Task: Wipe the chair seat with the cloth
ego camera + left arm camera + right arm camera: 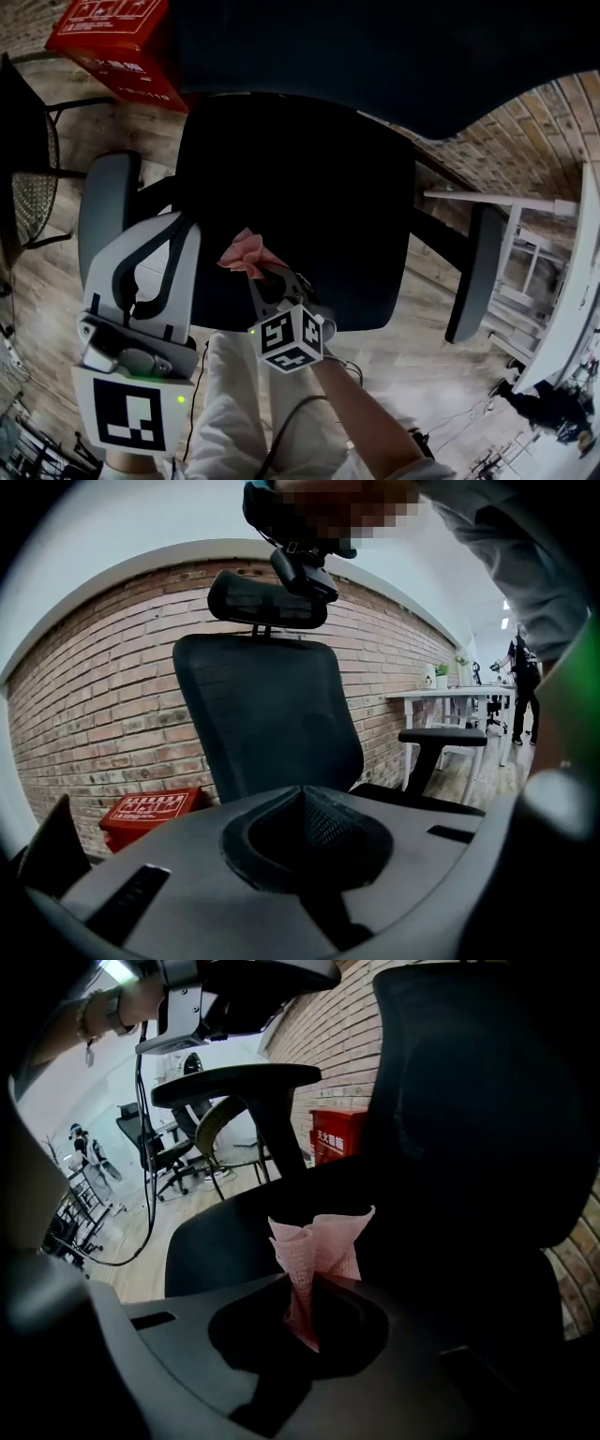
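The cloth (pixel 246 253) sits in the right gripper (pixel 260 272) over the seat (pixel 309 187)'s front; the left gripper (pixel 155 239) lies left, by an armrest (pixel 105 211); a box (pixel 108 37) stands behind.

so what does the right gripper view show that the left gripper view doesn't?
Only right gripper view: the pink woven cloth pinched in the right gripper, its jaws shut on it, over the black chair seat. Only left gripper view: the left gripper shut on nothing, the chair's black headrest, a white desk. Both: the black mesh backrest, the red box, the brick wall.
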A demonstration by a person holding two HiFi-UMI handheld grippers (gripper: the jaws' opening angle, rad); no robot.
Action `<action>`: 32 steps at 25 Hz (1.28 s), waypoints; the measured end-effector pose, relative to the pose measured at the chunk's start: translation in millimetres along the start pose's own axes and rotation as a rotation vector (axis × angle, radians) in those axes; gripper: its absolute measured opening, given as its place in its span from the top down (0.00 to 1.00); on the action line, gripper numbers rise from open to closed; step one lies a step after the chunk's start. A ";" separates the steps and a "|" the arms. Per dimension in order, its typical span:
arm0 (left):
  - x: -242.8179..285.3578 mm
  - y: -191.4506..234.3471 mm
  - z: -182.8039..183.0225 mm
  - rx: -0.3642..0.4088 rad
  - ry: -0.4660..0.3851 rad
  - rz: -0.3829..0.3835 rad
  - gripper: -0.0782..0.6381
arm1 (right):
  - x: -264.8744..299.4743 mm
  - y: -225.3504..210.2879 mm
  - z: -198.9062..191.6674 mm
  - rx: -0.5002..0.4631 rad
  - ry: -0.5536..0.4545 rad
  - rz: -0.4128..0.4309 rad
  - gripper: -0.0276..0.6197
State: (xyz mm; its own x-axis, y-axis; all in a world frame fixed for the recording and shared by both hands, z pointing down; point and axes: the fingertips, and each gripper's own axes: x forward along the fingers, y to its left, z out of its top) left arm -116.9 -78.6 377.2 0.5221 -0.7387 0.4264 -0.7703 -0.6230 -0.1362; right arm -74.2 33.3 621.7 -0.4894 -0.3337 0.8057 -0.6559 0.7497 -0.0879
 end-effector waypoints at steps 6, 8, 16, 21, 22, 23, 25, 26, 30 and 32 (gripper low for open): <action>9.5 -23.6 12.1 0.000 -0.004 -0.041 0.87 | -29.0 -37.3 -43.2 0.059 0.041 -0.094 0.86; 12.7 -31.7 15.8 -0.006 -0.009 -0.055 0.87 | -40.0 -50.7 -57.9 0.087 0.050 -0.131 0.86; 25.0 -59.0 30.7 0.027 -0.011 -0.111 0.87 | -89.8 -98.2 -112.2 0.214 0.093 -0.288 0.86; 33.5 -76.8 39.4 0.049 -0.019 -0.143 0.87 | -122.2 -119.9 -148.4 0.242 0.132 -0.375 0.86; 34.2 -78.9 40.6 0.055 -0.019 -0.150 0.87 | -128.1 -123.0 -153.7 0.248 0.141 -0.388 0.86; 34.3 -80.5 41.7 0.060 -0.018 -0.157 0.87 | -133.5 -125.6 -157.7 0.251 0.149 -0.400 0.86; 34.2 -83.3 44.2 0.066 -0.017 -0.163 0.87 | -143.7 -130.0 -164.2 0.251 0.161 -0.419 0.86; 34.3 -84.6 45.8 0.067 -0.018 -0.163 0.87 | -148.6 -132.2 -167.3 0.253 0.165 -0.428 0.86; 34.3 -83.7 50.4 0.070 -0.027 -0.160 0.87 | -160.1 -139.1 -175.4 0.291 0.163 -0.459 0.86; 32.6 -79.7 49.4 0.068 -0.024 -0.154 0.87 | -159.6 -137.5 -174.8 0.311 0.162 -0.456 0.86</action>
State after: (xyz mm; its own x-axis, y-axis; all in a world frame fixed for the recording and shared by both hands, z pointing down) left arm -20.4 -65.7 357.8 0.6412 -0.6386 0.4254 -0.6542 -0.7447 -0.1319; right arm 194.6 83.4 607.6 -0.0393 -0.4735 0.8799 -0.9301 0.3392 0.1410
